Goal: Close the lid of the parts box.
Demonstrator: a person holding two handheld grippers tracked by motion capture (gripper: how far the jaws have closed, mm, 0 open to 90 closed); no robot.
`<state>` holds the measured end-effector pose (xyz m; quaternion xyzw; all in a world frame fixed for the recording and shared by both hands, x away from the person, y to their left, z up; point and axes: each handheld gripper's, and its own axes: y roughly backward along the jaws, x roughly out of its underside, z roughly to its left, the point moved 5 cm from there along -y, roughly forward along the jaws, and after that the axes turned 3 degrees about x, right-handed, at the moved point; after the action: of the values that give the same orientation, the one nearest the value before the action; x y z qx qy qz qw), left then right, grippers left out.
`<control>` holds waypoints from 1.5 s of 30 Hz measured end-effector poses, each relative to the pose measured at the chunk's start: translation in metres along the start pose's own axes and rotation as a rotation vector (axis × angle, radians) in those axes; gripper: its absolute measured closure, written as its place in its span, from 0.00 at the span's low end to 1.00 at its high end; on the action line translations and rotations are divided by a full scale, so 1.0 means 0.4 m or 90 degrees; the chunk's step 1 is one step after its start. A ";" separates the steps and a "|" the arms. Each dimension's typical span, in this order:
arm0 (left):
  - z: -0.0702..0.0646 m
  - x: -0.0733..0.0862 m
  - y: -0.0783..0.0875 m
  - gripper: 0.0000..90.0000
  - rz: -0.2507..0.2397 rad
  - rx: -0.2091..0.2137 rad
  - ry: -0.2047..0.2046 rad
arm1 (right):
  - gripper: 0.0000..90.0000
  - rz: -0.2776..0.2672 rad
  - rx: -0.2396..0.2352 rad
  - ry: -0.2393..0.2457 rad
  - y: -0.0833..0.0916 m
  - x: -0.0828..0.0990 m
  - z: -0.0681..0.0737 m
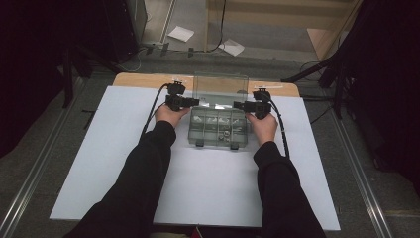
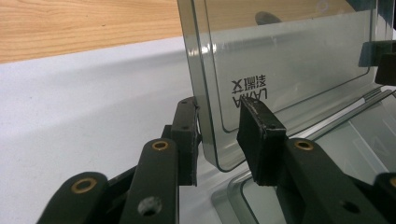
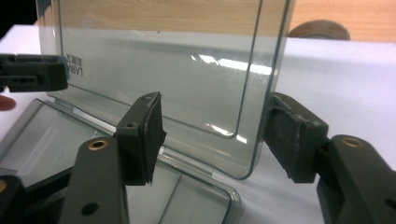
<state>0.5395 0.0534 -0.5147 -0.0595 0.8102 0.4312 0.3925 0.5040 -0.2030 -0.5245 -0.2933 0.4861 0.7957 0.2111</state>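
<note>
Between each tool's jaws: upright lid (image 2: 289, 70) edge, unclamped.
Left tool (image 2: 224, 135): apart.
Right tool (image 3: 219, 135): apart.
Progress: box (image 1: 218, 126) already open; contents untouched.

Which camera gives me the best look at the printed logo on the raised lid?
The left gripper view: the logo sits close and sharp on the clear lid, though mirrored from behind. The right gripper view shows it at the far edge, partly hidden by the other gripper. In the high view the lid is too small to read.
</note>
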 end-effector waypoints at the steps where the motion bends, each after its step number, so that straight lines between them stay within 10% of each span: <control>1: 0.001 0.000 0.001 0.76 -0.001 0.000 0.001 | 0.44 0.000 0.003 0.010 0.001 -0.001 0.000; 15: -0.001 -0.003 0.009 0.77 -0.009 0.034 0.027 | 0.48 -0.040 -0.017 -0.027 0.031 -0.037 0.000; 32: -0.010 -0.041 0.054 0.66 -0.047 0.048 -0.011 | 0.48 -0.044 -0.022 0.022 0.052 -0.043 0.012; 45: -0.010 -0.049 0.066 0.78 -0.038 0.036 -0.025 | 0.74 -0.055 0.023 0.021 0.069 -0.055 0.007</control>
<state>0.5389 0.0620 -0.4826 -0.0643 0.8122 0.3970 0.4227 0.5025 -0.2137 -0.4909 -0.3233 0.4906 0.7721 0.2421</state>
